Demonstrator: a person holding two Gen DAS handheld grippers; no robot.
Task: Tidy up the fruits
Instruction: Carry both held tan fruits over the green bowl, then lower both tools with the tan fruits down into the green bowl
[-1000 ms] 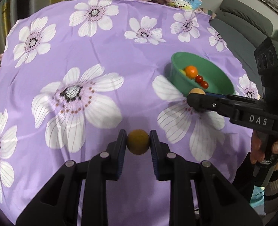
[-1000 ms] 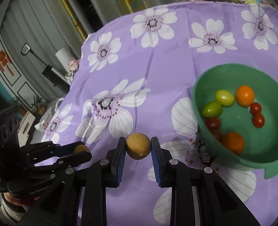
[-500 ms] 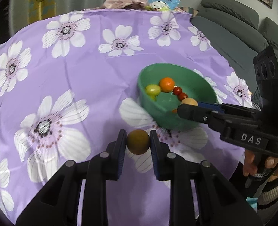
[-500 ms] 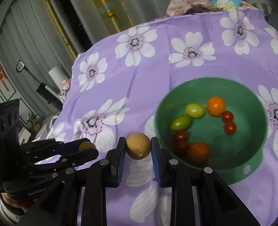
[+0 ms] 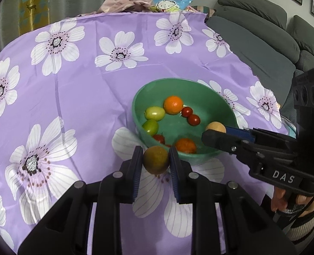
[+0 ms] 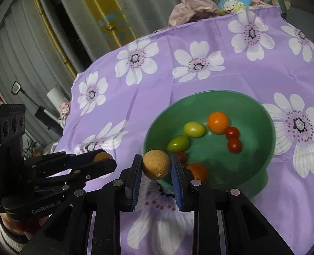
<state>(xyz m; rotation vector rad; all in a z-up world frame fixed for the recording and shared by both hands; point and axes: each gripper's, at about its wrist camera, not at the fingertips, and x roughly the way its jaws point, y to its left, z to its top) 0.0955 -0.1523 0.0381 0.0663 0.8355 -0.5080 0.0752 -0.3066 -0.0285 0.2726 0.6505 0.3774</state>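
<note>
Two round brown fruits are pinched, one in my left gripper (image 5: 156, 162) just short of the green bowl's (image 5: 140, 97) near rim, one in my right gripper (image 6: 156, 166) over that rim, so next I carry each above the bowl and release.

red tomatoes (image 6: 181, 156) half hidden behind right tongs (image 6: 156, 165), sofa (image 5: 263, 42) cropped

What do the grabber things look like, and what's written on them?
Both are black plastic. The left gripper and right gripper each have blue ribbed jaws and silver screws. One shows white "DAS" lettering, the other "GenRobot.AI". Each has a black box with three round holes. A striped cuff shows at the wrist.
</note>
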